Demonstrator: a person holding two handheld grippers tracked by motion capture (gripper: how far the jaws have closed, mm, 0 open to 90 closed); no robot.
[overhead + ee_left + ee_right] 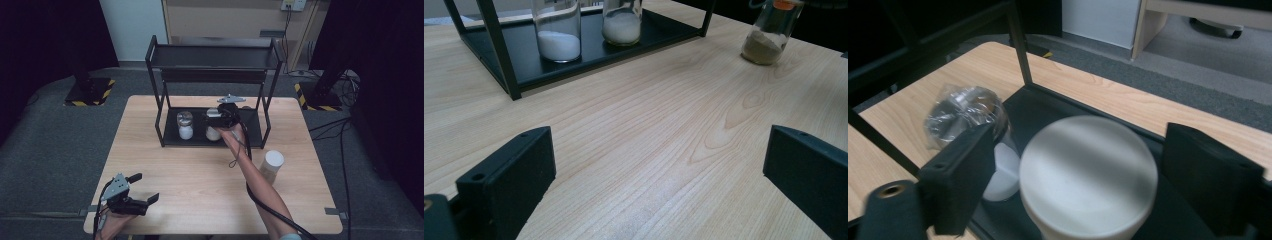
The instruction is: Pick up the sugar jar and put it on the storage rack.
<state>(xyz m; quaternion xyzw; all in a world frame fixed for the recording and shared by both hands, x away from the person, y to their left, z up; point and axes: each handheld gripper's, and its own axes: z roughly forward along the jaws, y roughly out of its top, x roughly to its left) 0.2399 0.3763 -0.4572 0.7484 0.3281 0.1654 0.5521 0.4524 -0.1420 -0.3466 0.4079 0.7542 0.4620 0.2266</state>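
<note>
On the wooden bench (200, 170) stands a black two-level rack (215, 55), and on its lower shelf (252, 135) two jars sit side by side. The right claw (216, 119) hangs over the right-hand one, a white-lidded jar (1088, 175) holding white powder; in the right gripper view its round lid lies between the two black jaws, which stand apart from it on both sides with a gap showing, so the claw is wide and grips nothing. Just left of it on the same shelf is a glass-stoppered jar (185, 125), also part full of white powder, close beside the first but whether they touch I cannot tell. The person's right forearm (250, 170) stretches from the near edge up to the rack. A third jar (272, 165) with a white lid and tan powder stands on the bare bench to the right of that forearm, well apart from the rack. The left claw (145, 187) rests at the near left corner of the bench, its jaws spread wide with only wood grain between them.
</note>
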